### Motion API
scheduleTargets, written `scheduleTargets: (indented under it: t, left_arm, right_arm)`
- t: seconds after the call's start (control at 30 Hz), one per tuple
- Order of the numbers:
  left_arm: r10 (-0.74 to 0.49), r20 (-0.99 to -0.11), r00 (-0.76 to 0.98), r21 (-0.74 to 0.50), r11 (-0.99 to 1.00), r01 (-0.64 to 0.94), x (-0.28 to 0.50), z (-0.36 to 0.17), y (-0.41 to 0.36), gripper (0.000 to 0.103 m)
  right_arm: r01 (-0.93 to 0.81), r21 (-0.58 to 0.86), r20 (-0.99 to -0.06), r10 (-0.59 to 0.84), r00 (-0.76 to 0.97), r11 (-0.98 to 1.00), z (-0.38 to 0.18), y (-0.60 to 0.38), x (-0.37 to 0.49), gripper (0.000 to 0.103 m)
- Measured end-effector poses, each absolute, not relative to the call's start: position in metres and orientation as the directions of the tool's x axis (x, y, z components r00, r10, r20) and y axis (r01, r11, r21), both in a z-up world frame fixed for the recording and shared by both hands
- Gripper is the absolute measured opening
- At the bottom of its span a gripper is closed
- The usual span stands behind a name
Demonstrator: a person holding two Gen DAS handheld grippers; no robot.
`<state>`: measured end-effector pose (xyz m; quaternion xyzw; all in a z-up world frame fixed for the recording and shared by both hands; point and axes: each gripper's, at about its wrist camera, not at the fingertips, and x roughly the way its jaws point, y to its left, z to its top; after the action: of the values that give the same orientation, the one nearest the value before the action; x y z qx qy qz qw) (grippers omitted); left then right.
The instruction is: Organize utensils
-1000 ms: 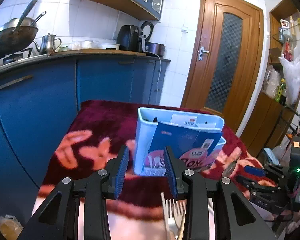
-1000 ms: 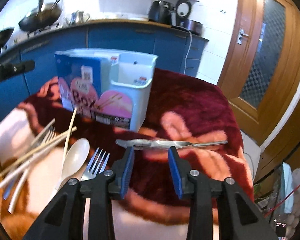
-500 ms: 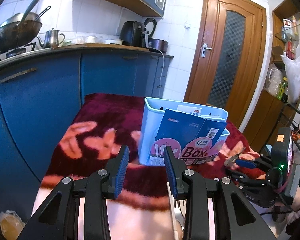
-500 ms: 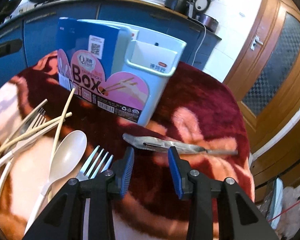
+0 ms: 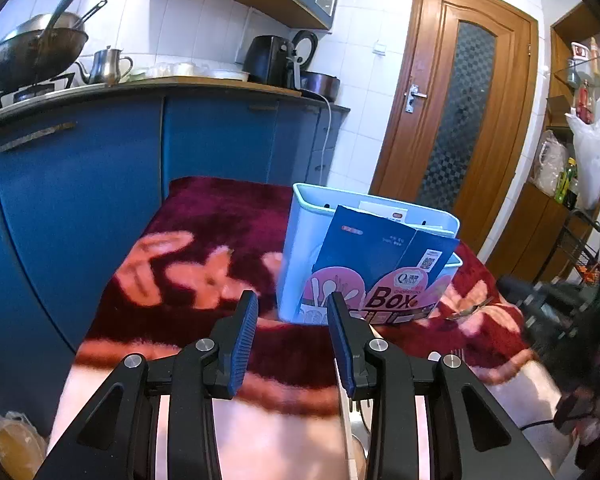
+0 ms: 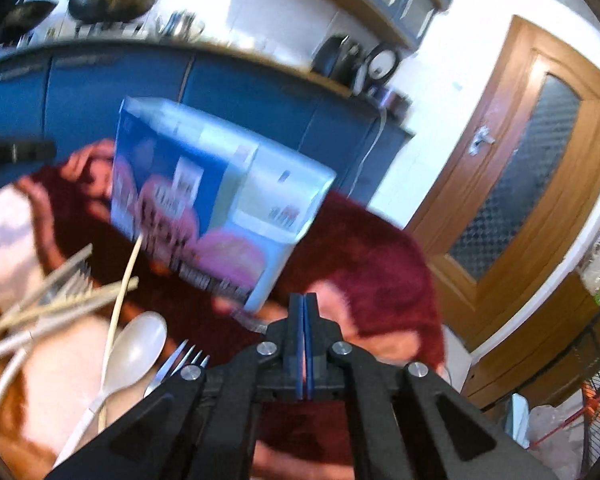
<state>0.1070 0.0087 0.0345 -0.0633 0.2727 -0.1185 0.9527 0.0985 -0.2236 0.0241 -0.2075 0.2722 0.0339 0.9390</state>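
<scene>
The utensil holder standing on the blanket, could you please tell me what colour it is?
The utensil holder is light blue, clearest in the left wrist view.

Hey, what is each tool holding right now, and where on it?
Left tool: nothing, jaws open. Right tool: shut, apparently pinching the metal knife near its middle; blur makes that uncertain.

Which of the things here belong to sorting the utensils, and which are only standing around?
For the job:
- utensil holder
- spoon
- fork
- chopsticks

Just lying about:
- wok
- kettle
- air fryer
- plastic bag
</scene>
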Motion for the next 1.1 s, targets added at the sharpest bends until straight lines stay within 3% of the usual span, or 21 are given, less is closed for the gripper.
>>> scheduleTargets:
  t: [0.27, 0.47, 0.63, 0.77, 0.87, 1.0, 1.1]
  left_arm:
    - [-0.259, -0.511, 0.820, -0.189, 0.964, 0.187, 0.108, 0.032, 0.007, 0.037]
    - [-0.255, -0.514, 0.819, -0.193, 0.965, 0.179, 0.109, 0.031, 0.009, 0.037]
    - [-0.256, -0.514, 0.819, -0.198, 0.964, 0.177, 0.109, 0.030, 0.009, 0.037]
    - [-0.257, -0.519, 0.815, -0.195, 0.964, 0.180, 0.109, 0.029, 0.009, 0.037]
    - [-0.257, -0.518, 0.816, -0.194, 0.964, 0.181, 0.109, 0.029, 0.008, 0.037]
    - [-0.256, -0.526, 0.811, -0.192, 0.965, 0.180, 0.109, 0.028, 0.007, 0.037]
    - [-0.255, -0.532, 0.808, -0.192, 0.965, 0.178, 0.110, 0.027, 0.006, 0.037]
  right_arm:
    - [-0.102, -0.118, -0.373, 0.051, 0.926, 0.988, 0.096, -0.259, 0.083, 0.001]
    - [-0.152, 0.049, -0.348, 0.159, 0.924, 0.987, 0.120, -0.269, 0.089, 0.001]
    - [-0.205, 0.012, -0.460, 0.187, 0.868, 0.979, 0.097, -0.255, 0.099, 0.002]
    - [-0.213, -0.041, -0.554, 0.155, 0.818, 0.976, 0.062, -0.244, 0.109, 0.024]
    - [-0.244, -0.070, -0.610, 0.152, 0.778, 0.967, 0.036, -0.242, 0.110, 0.028]
    - [-0.299, -0.094, -0.660, 0.165, 0.733, 0.950, 0.015, -0.235, 0.113, 0.042]
    - [-0.325, -0.142, -0.679, 0.147, 0.719, 0.935, 0.006, -0.229, 0.115, 0.043]
